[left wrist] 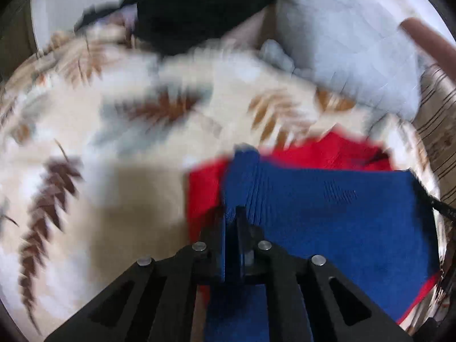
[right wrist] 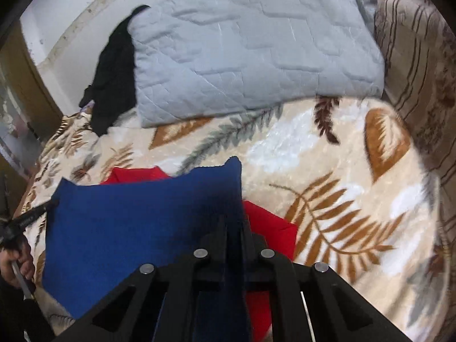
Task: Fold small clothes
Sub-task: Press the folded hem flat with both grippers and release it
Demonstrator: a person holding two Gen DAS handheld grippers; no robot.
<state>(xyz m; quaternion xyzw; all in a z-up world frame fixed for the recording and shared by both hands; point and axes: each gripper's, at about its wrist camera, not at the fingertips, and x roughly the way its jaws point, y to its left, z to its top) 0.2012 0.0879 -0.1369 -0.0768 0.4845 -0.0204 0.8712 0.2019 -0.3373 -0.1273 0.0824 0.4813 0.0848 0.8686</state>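
Left wrist view, blurred. Bed covered by a cream blanket (left wrist: 119, 171) with brown and grey leaf print. Far left to centre top: a black garment (left wrist: 199, 8) bunched against the wall. Right of it a grey quilted pillow (left wrist: 356, 57). At the far right edge a striped cushion (left wrist: 439, 114), partly cut off.

Blue cloth (left wrist: 342, 213) lies on the blanket, right of centre, draped over a red cloth (left wrist: 202, 188) whose edges show at left, above and lower right. Left tongs (left wrist: 232, 219) are together, clamped on the blue cloth: a fold of its left edge stands up between the fingers and runs back toward the camera.

Right wrist view, sharper. At the far left edge a hand (right wrist: 17, 259) grips the handle of the other tool; its black tip meets the left corner of the blue cloth (right wrist: 136, 228). Black garment (right wrist: 114, 65) lies against the left end of the pillow (right wrist: 250, 54). Blanket (right wrist: 342, 199) spreads to the right, and the striped cushion (right wrist: 421, 65) is at the far right.

Right tongs (right wrist: 232, 228) are together, clamped on the right edge of the blue cloth; one corner pokes up above the fingers. Red cloth (right wrist: 270, 228) shows just right of the tongs and in a strip above the blue cloth, beneath it.

Blue cloth is held at both side edges, spread between the two tongs, over the red cloth on the bed.
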